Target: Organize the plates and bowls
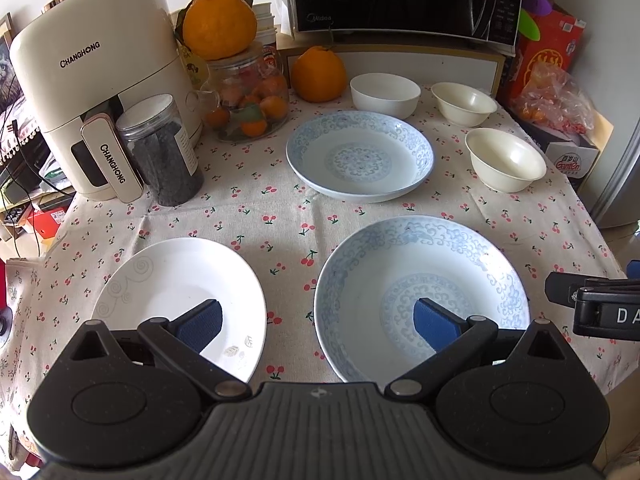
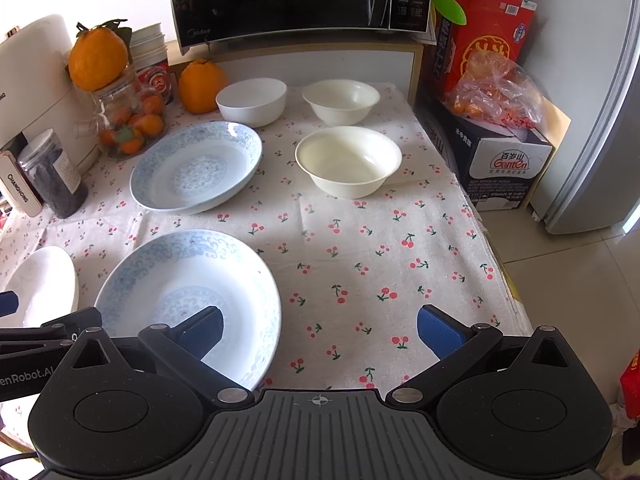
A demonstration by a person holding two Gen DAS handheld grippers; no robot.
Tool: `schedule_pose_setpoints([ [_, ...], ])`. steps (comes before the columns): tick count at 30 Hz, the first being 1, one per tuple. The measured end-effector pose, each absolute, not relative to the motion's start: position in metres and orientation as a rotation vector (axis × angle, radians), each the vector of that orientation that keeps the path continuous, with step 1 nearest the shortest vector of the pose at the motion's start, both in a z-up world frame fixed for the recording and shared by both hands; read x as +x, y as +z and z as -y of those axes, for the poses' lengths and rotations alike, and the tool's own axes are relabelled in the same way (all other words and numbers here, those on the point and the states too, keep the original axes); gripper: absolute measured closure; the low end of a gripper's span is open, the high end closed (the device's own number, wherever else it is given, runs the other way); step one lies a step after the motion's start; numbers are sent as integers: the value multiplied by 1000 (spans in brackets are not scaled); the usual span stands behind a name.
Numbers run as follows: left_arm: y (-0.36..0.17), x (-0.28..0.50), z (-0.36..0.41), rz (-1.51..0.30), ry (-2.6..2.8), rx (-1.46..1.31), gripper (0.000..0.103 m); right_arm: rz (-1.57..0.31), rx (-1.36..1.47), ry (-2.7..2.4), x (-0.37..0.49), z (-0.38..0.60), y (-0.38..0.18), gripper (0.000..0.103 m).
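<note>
Now I hold both claws wide apart, empty: left gripper (image 1: 318,322), right gripper (image 2: 320,330). Glossy round blue-patterned plate (image 2: 188,292) sits at my right claw's nine o'clock on cherry-print cloth (image 2: 360,256).

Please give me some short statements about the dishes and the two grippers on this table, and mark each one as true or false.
1. Three bowls stand on the table. True: the white bowl, the far cream bowl and the near cream bowl.
2. The two blue plates are stacked. False: the far blue plate and the near blue plate lie apart on the cloth.
3. The left gripper is open and holds nothing. True.
4. The right gripper is shut on a bowl. False: it is open and holds nothing.
5. The white plate holds an orange. False: nothing lies in it.
</note>
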State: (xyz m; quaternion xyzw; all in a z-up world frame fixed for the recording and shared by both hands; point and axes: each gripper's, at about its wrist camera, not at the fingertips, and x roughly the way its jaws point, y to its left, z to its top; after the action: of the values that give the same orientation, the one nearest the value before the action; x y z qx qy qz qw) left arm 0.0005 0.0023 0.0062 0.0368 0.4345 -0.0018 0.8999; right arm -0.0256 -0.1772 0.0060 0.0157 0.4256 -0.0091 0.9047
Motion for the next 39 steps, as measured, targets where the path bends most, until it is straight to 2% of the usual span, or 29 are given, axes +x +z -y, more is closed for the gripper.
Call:
schedule_pose_setpoints([
  [33, 6, 24, -16, -898, -35, 8, 1, -812, 48, 57, -4, 174, 6, 0],
  [39, 16, 47, -29, -914, -80, -72, 7, -849, 193, 157, 27, 184, 16, 0],
])
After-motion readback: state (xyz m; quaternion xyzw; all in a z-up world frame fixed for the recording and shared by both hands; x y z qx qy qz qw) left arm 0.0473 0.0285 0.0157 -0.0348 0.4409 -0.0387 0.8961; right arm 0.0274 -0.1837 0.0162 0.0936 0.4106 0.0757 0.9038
